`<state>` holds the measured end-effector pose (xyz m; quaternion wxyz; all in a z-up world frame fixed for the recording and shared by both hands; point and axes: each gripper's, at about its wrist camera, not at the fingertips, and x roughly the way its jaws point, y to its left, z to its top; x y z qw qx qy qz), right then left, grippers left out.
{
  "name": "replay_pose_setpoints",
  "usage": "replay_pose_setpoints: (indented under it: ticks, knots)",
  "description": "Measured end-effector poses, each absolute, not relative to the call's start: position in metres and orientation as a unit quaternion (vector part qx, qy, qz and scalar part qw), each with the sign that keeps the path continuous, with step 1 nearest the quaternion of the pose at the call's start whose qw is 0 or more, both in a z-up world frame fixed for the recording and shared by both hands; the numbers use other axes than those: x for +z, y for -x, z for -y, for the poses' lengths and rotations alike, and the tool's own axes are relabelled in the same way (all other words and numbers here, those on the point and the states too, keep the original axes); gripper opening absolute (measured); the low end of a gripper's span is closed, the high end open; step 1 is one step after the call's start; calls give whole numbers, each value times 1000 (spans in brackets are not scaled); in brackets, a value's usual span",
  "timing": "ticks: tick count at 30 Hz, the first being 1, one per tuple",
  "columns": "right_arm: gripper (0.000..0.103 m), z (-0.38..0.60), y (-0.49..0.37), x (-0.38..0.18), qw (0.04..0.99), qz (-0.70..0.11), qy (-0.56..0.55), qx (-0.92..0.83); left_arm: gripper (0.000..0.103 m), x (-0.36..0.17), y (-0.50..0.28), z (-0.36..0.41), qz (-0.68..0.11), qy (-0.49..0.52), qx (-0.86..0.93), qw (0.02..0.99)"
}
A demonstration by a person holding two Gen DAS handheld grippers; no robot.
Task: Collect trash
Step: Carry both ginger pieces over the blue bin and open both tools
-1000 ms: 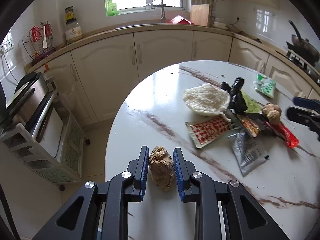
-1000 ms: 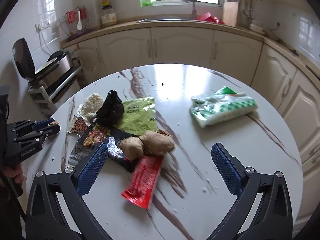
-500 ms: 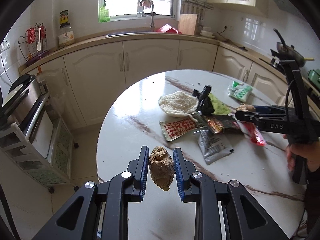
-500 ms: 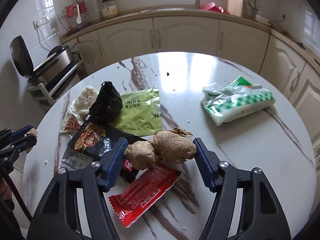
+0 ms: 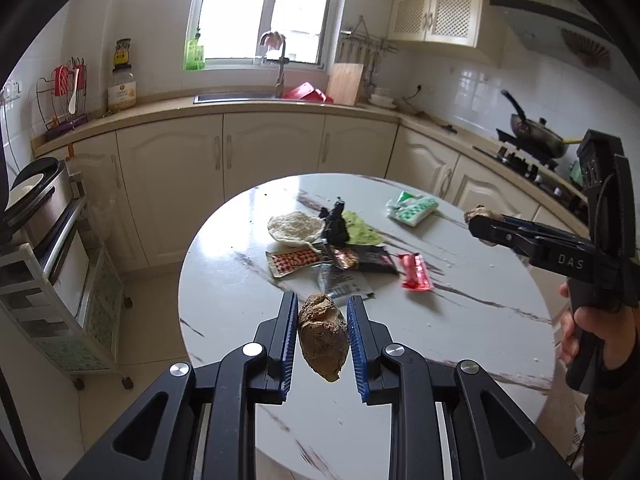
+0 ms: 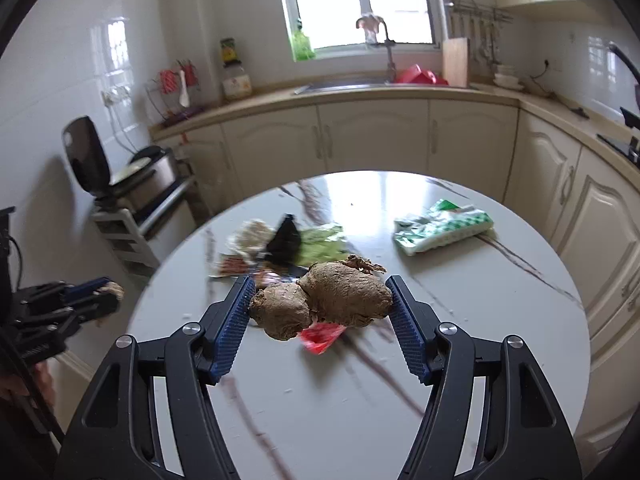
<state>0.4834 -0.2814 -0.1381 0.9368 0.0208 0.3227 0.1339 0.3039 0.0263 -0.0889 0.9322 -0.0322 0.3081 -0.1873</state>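
Left hand-held gripper (image 5: 322, 338), angled downward above the near edge of the round marble tabletop (image 5: 460, 320), is clamped narrowly on a small brown ginger piece (image 5: 322, 340), held clear of the surface. Right hand-held gripper (image 6: 320, 310), likewise tilted down and held aloft, grips at moderate width a larger, two-lobed knobbly ginger root (image 6: 326, 300). Remaining on the tabletop: a red wrapper (image 5: 416, 271), a black bag (image 5: 336, 224), a green-and-white packet (image 5: 412, 208). No container visible.
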Motion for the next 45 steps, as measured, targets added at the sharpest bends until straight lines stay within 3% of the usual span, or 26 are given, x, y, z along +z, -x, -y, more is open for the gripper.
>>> replay_pose_setpoints:
  ticks: [14, 25, 33, 40, 43, 45]
  knots:
    - [64, 111, -405, -126, 903, -307, -5, 299, 21, -93, -162, -147, -281, 80, -138, 946]
    - [64, -63, -412, -220, 819, -400, 16, 412, 21, -174, -98, -299, -345, 157, -13, 925]
    - [64, -139, -432, -300, 782, -464, 44, 413, 21, -242, -116, -357, -421, 201, 35, 884]
    - [64, -172, -452, -343, 767, -492, 51, 408, 22, -268, -141, -382, -455, 203, 66, 864]
    - [64, -183, -459, -354, 764, -499, 50, 407, 29, -268, -155, -383, -456, 207, 79, 862]
    - [64, -189, -463, -361, 757, -507, 44, 410, 52, -268, -159, -387, -454, 209, 94, 861]
